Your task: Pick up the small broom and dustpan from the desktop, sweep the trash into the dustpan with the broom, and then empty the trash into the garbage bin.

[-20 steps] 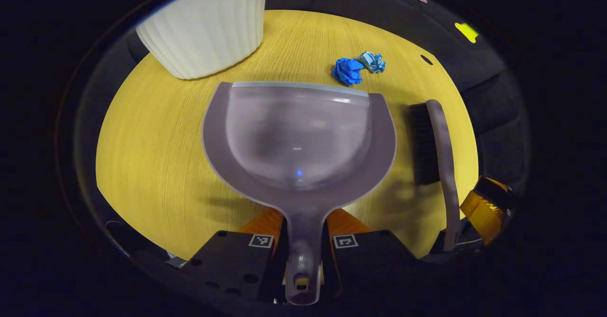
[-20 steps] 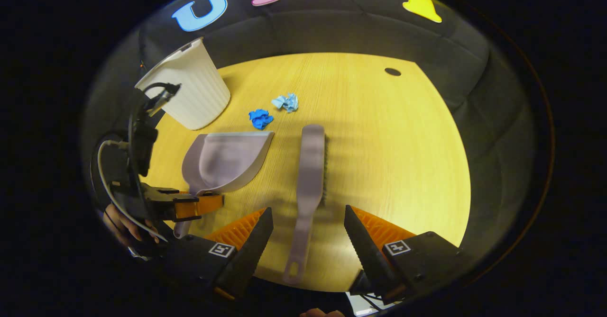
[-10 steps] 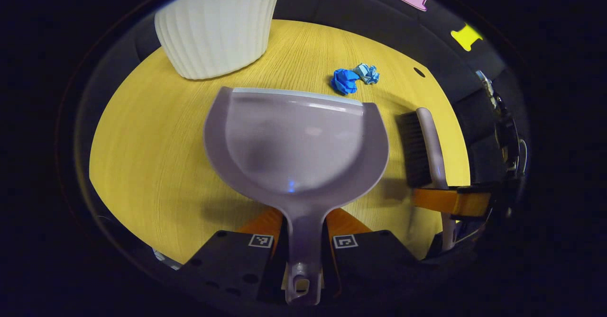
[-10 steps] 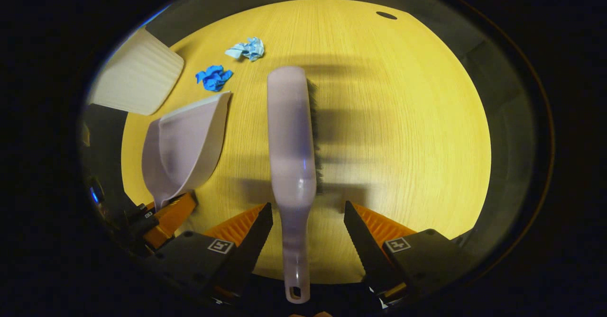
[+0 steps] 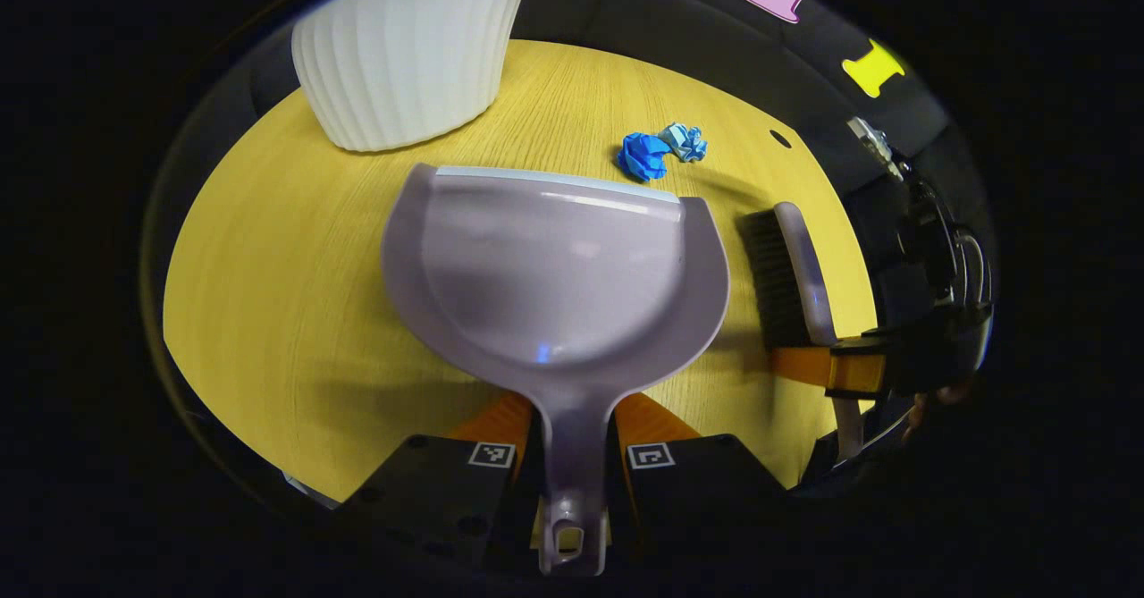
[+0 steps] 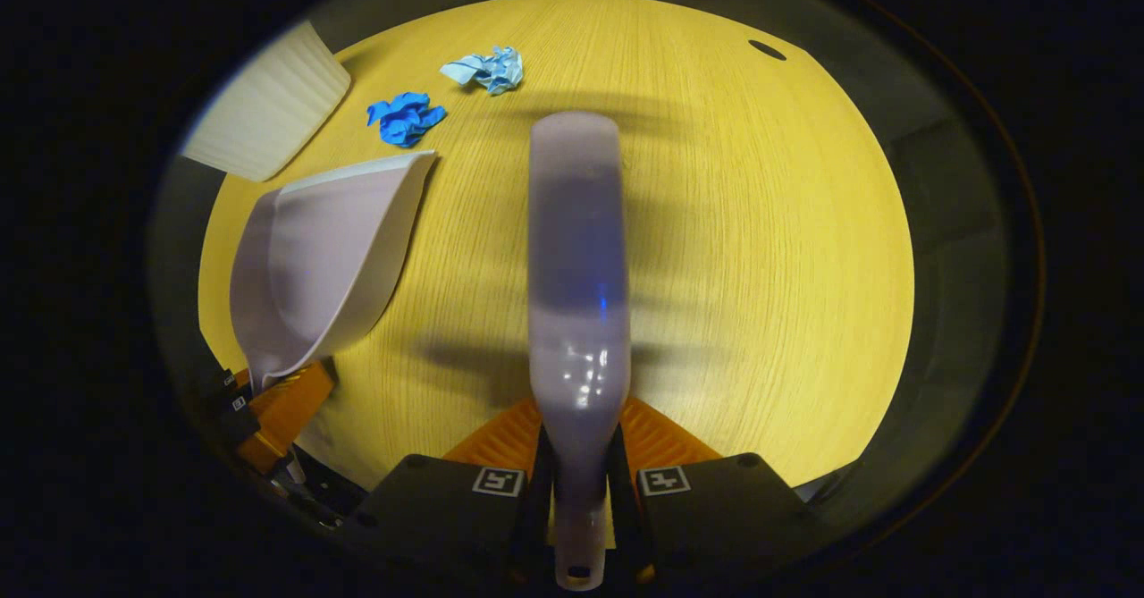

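Observation:
My left gripper [image 5: 572, 442] is shut on the handle of the pale lilac dustpan [image 5: 550, 267], whose lip points toward two crumpled paper balls, a dark blue one [image 5: 642, 155] and a light blue one [image 5: 685, 141]. My right gripper [image 6: 579, 468] is shut on the handle of the lilac broom [image 6: 576, 258], which points away across the yellow desktop [image 6: 760, 223]. In the left gripper view the broom [image 5: 791, 272] shows its dark bristles, with the right gripper [image 5: 858, 370] at its handle. The right gripper view has the dustpan [image 6: 322, 258] at left, with the dark blue ball [image 6: 404, 118] and light blue ball [image 6: 487, 69] beyond it.
A white ribbed garbage bin [image 5: 407, 48] stands at the back left of the desk, close behind the dustpan; its wall [image 6: 268, 115] also shows in the right gripper view. A small dark hole [image 6: 767, 49] sits near the desk's far edge. Black cloth walls surround the desk.
My right gripper came down around the broom handle and shut on it. The left gripper still holds the dustpan, which has shifted only slightly.

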`<state>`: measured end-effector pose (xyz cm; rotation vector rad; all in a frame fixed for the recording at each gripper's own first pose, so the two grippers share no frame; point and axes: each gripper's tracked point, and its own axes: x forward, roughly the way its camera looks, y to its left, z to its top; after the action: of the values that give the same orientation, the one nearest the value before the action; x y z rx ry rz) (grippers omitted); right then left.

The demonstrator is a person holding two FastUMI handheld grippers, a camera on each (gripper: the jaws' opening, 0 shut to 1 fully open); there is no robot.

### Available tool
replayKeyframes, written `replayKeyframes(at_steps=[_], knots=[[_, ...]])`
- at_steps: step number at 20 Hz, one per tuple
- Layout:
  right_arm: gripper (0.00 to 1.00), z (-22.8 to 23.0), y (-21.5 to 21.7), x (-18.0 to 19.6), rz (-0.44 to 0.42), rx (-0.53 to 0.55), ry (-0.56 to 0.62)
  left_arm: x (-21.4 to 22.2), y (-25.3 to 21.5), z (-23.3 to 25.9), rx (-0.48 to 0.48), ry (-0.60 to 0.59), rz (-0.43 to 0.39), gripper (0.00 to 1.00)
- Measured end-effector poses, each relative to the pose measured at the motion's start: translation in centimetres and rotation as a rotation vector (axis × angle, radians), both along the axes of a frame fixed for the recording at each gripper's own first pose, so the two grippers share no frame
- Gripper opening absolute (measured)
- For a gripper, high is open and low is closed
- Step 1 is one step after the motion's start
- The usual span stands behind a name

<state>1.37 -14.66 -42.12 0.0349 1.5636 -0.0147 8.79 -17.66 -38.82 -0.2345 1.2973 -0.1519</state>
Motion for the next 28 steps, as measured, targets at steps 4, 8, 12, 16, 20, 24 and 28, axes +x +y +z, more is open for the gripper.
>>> replayKeyframes(at_steps=[4, 8, 12, 16, 20, 24, 28], knots=[[0.29, -0.1, 0.2, 1.7, 0.062, 0.033, 0.001, -0.5, 0.5, 0.1, -0.01, 0.009, -0.02, 0.3], [0.29, 0.3, -0.7, 8.2, -0.005, 0.068, -0.056, -0.6, 1.7, 0.2, 0.017, 0.047, -0.105, 0.29], [0.28, 0.1, -3.5, 16.1, 0.057, -0.008, -0.127, -0.3, 2.8, 0.1, 0.083, 0.078, -0.184, 0.31], [0.28, -0.6, -4.6, 20.3, 0.198, -0.041, -0.119, 0.0, 3.4, 0.3, 0.109, 0.104, -0.256, 0.3], [0.28, -1.5, -5.3, 22.6, 0.369, -0.064, -0.074, 0.5, 3.9, 0.4, 0.121, 0.13, -0.315, 0.29], [0.28, -1.2, -4.2, 24.0, 0.51, -0.044, -0.046, 0.5, 3.5, 0.2, 0.117, 0.161, -0.32, 0.29], [0.28, -1.2, -2.1, 24.2, 0.601, -0.02, -0.019, 0.7, 3.7, 0.3, 0.133, 0.175, -0.37, 0.29]])
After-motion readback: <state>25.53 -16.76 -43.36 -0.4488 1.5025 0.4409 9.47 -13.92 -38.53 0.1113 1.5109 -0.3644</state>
